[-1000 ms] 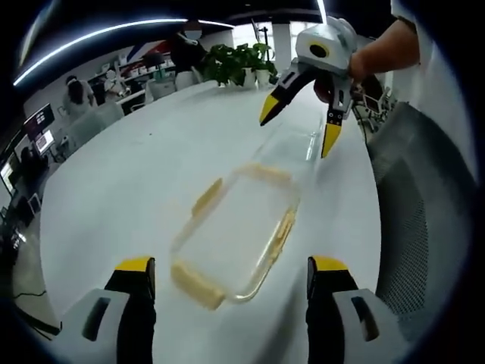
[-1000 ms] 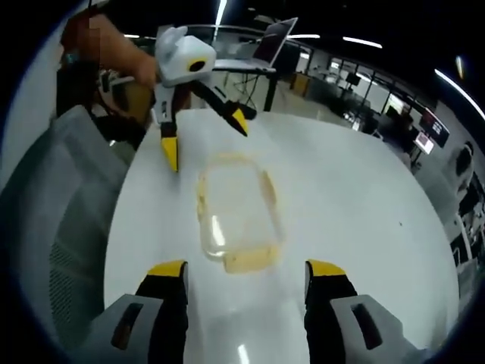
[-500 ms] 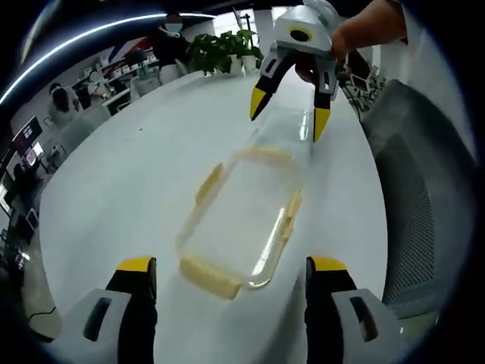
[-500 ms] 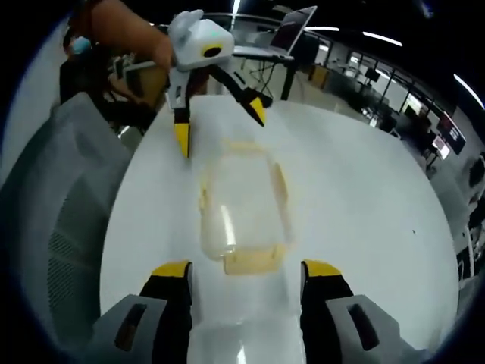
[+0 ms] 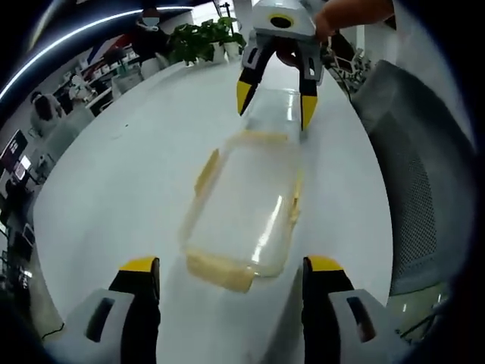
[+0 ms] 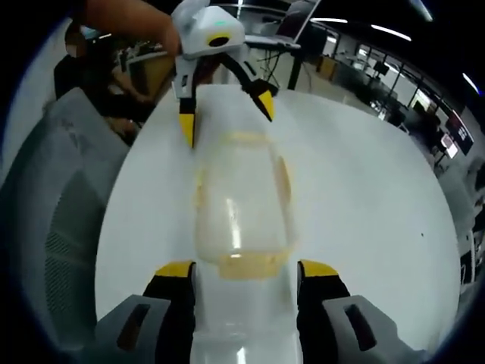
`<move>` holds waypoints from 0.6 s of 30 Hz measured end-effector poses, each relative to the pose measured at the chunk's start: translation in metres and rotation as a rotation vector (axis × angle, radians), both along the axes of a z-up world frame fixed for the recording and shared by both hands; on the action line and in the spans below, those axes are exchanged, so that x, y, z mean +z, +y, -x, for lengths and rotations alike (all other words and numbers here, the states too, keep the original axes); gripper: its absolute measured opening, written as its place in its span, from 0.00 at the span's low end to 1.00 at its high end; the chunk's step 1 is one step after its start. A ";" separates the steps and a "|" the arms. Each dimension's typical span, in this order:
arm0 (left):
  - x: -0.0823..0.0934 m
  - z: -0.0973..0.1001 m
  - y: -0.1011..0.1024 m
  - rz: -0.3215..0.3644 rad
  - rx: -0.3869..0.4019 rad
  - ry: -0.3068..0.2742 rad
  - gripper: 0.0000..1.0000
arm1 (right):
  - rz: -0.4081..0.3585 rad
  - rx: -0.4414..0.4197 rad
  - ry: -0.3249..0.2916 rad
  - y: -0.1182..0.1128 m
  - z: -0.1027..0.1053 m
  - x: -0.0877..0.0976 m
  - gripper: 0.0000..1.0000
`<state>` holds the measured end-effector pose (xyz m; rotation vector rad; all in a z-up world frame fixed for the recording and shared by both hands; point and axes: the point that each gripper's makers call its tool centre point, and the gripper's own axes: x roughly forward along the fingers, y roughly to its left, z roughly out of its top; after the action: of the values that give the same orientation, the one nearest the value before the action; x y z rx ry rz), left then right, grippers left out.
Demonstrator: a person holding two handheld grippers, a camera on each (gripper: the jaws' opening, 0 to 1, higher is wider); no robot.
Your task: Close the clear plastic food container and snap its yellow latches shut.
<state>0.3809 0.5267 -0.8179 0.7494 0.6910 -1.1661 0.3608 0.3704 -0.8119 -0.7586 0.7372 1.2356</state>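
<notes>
The clear plastic food container (image 5: 244, 208) lies lengthwise on the white table (image 5: 129, 174), its yellow latches (image 5: 220, 271) folded along the rim on every side. In the left gripper view it sits at centre, its near short end just ahead of the left claw (image 5: 231, 273), whose yellow-tipped jaws stand spread wide with nothing between them. At 12 o'clock the right claw (image 5: 270, 102) hangs over the far short end, released, its jaws straddling that end; whether the tips touch the plastic cannot be told.

In the right gripper view the container (image 6: 241, 205) runs from 6 toward 12 o'clock, the near latch (image 6: 244, 265) just between the right claw's (image 6: 244, 271) spread jaws. The left claw (image 6: 225, 114) is at 12 o'clock, held by a hand (image 6: 132, 19). A grey mesh chair (image 6: 53, 220) stands at 9 o'clock beside the table (image 6: 364, 197), and potted plants (image 5: 201, 42) sit at the table's far edge, at 11 o'clock in the left gripper view.
</notes>
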 end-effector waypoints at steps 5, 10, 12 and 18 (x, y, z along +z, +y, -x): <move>-0.001 -0.005 0.001 -0.020 -0.028 0.001 0.74 | 0.008 0.009 0.017 0.001 -0.001 -0.003 0.52; -0.005 -0.004 0.003 -0.046 -0.070 0.021 0.71 | 0.031 0.032 0.027 0.002 -0.001 -0.008 0.51; -0.007 -0.002 0.004 -0.063 -0.099 0.026 0.70 | 0.034 0.035 0.034 0.002 -0.002 -0.009 0.51; -0.013 -0.002 0.005 -0.103 -0.153 0.026 0.70 | 0.049 0.052 0.046 0.003 -0.001 -0.013 0.50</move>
<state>0.3832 0.5316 -0.8308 0.8873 0.7291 -1.2881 0.3620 0.3739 -0.8248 -0.7957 0.7915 1.2893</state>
